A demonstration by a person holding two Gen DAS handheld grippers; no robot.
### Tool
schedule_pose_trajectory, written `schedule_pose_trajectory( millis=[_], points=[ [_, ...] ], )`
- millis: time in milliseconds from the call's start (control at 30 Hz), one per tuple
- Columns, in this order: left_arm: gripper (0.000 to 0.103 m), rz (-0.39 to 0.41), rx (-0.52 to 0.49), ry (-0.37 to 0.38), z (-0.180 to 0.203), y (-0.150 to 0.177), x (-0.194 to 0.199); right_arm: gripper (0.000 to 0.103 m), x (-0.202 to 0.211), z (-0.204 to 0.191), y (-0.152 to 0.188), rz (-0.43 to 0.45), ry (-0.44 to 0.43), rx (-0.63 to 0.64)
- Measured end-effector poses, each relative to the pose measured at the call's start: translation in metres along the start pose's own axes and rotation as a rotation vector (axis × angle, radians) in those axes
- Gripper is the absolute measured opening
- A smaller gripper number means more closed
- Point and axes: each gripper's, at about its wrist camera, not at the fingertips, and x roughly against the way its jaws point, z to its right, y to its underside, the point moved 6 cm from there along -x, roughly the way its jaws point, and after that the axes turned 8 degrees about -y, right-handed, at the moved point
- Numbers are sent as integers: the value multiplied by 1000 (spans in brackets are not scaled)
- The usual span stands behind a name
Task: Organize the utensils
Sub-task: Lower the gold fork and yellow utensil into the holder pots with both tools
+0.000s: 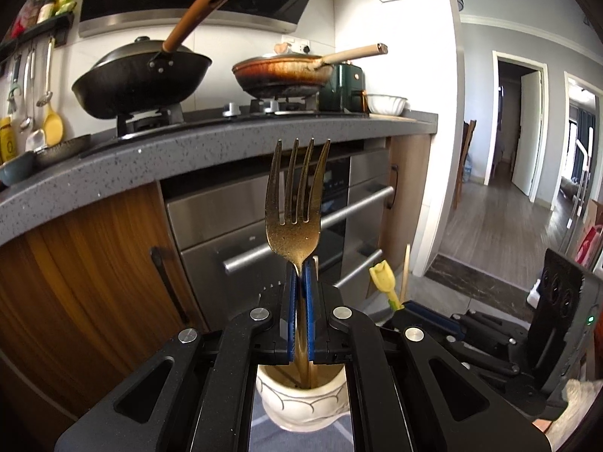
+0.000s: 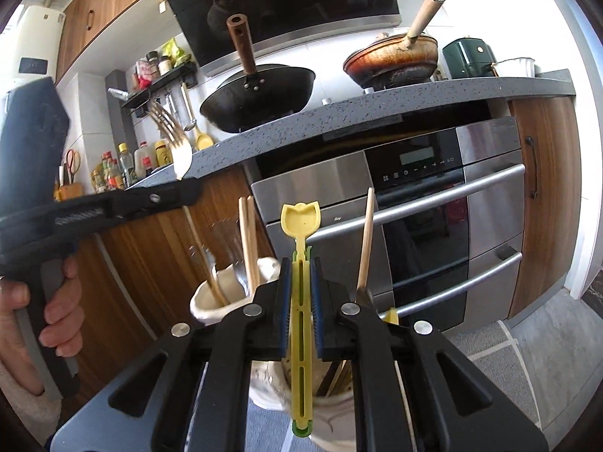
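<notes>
Fork (image 1: 296,207) upright in left claw (image 1: 300,282); stove pans (image 1: 141,75) behind, holder (image 1: 301,399) seemingly below.

Your gold fork (image 1: 296,211) stands upright, tines up, handle dipping into a white cup (image 1: 301,399); your yellow clip (image 2: 300,301) stands upright over another white cup (image 2: 331,418), beside wooden chopsticks (image 2: 248,241)

Left gripper (image 1: 300,275) clamps gold fork (image 1: 295,203) at neck, tines up; handle drops into white ceramic holder (image 1: 301,401). Right gripper (image 1: 405,307) just beside, gripping yellow tulip-topped utensil (image 1: 384,277).
</notes>
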Motion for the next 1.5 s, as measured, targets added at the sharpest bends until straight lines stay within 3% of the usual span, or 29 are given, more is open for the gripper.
schedule_pose_trajectory(
  millis=[400, 733, 1100, 1500],
  points=[
    [5, -66, 11, 31, 3, 32, -6, 10, 23, -1, 15, -6, -20, -14],
    [5, -51, 21, 34, 2, 26, -4, 10, 2, 14, -15, 104, -75, -156],
    [5, -47, 17, 44, 3, 26, -8, 10, -12, 3, -16, 161, 15, 7],
    [5, -76, 20, 47, -2, 36, -11, 10, 6, 3, 8, 75, 25, 29]
  ],
)
